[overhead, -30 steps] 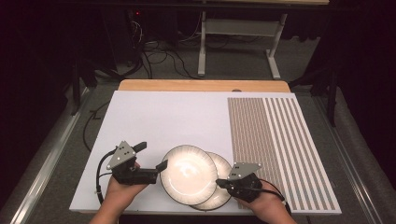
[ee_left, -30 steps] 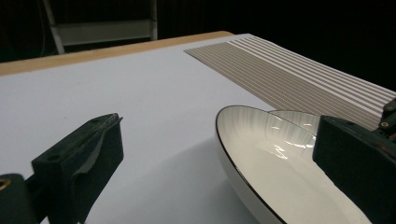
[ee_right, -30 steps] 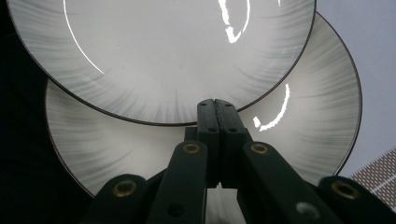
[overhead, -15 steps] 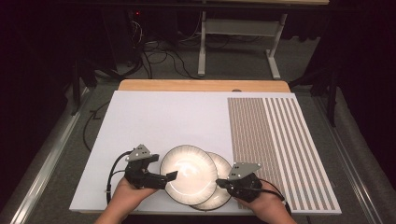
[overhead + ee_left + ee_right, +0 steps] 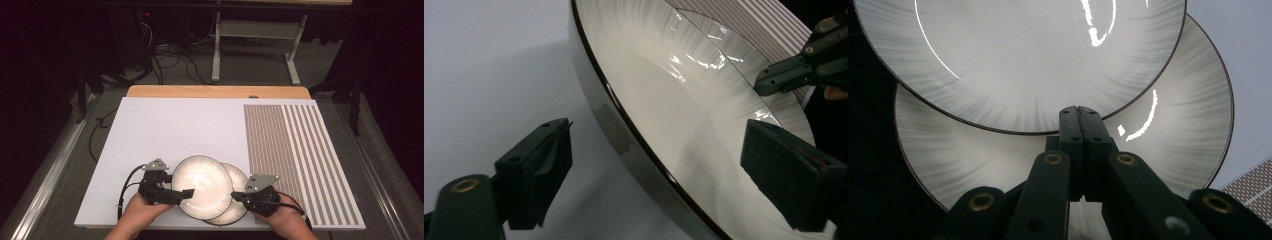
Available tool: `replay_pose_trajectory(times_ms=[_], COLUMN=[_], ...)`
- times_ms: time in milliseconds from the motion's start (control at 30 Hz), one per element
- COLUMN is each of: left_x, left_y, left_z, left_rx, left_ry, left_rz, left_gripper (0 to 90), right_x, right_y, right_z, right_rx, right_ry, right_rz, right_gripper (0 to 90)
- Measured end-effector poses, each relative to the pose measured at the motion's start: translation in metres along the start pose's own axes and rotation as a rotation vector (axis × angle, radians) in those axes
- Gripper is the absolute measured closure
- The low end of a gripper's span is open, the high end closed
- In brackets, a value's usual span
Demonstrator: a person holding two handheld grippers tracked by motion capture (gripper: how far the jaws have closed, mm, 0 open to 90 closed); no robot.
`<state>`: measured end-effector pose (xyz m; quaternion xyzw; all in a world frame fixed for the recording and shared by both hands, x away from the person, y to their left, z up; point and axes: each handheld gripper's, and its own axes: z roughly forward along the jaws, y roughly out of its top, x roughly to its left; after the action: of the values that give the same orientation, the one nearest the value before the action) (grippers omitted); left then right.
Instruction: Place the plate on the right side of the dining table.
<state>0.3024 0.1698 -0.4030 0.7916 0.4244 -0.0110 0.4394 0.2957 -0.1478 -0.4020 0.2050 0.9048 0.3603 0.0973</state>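
- Left claw, lower left of the high view: jaws spread astride the top plate's rim, just been closing, pads apart from it.
- Right claw, lower right: pressed together over the lower plate, seemingly pinching nothing.

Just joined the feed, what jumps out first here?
Two glossy plates overlap at the near edge of the white table, the upper plate left of the lower plate. The left gripper straddles the upper plate's rim, its jaws just closing; the right gripper is shut.
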Motion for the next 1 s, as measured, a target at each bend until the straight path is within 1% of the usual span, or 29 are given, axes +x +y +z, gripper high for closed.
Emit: replay_pose_trajectory(times_ms=[33, 67, 133, 200, 233, 267, 367, 467, 567, 667, 833, 1000], left_x=[0.0001, 0.0001, 0.0001, 0.0001, 0.0001, 0.0003, 0.0006, 0.0006, 0.0008, 0.0009, 0.0008, 0.0009], left_y=[-0.0005, -0.0005, -0.0009, -0.0005, -0.0005, -0.0004, -0.0003, -0.0003, -0.0005, -0.0007, -0.0011, -0.0011], left_z=[0.0012, 0.0012, 0.0015, 0.0009, 0.0009, 0.0005, 0.0002, 0.0000, -0.0005, -0.0005, 0.0001, 0.0010], left_rx=[0.015, 0.015, 0.019, 0.018, 0.018, 0.017, 0.022, 0.023, 0.028, 0.030, 0.033, 0.037], left_ry=[-0.017, -0.017, -0.046, -0.060, -0.060, -0.072, -0.081, -0.085, -0.075, -0.072, -0.059, -0.047], left_rz=[-0.010, -0.010, -0.028, -0.037, -0.037, -0.046, -0.052, -0.055, -0.062, -0.063, -0.062, -0.074], left_gripper=[17.4, 19.2, 21.9, 25.4, 27.4, 29.2, 34.7, 39.7, 44.8, 47.5, 49.1, 51.9], right_x=[-0.0002, -0.0002, -0.0001, 0.0000, 0.0000, 0.0000, 0.0001, 0.0001, 0.0000, 0.0000, 0.0002, 0.0010], right_y=[-0.0001, -0.0001, -0.0001, 0.0000, 0.0000, -0.0001, 0.0001, 0.0002, 0.0003, 0.0002, 0.0003, 0.0007], right_z=[0.0000, 0.0000, 0.0001, 0.0001, 0.0001, 0.0001, 0.0001, 0.0002, 0.0002, 0.0002, 0.0001, -0.0009], right_rx=[-0.001, -0.001, -0.001, -0.001, -0.001, -0.001, -0.001, 0.000, 0.000, -0.001, 0.000, 0.004], right_ry=[-0.001, -0.001, -0.001, -0.002, -0.002, -0.001, -0.003, -0.004, -0.004, -0.004, -0.007, -0.011], right_rz=[-0.004, -0.004, -0.006, -0.007, -0.007, -0.007, -0.006, -0.005, -0.006, -0.006, -0.007, -0.002], right_gripper=[90.0, 90.0, 90.0, 90.0, 90.0, 90.0, 90.0, 90.0, 90.0, 90.0, 90.0, 90.0])
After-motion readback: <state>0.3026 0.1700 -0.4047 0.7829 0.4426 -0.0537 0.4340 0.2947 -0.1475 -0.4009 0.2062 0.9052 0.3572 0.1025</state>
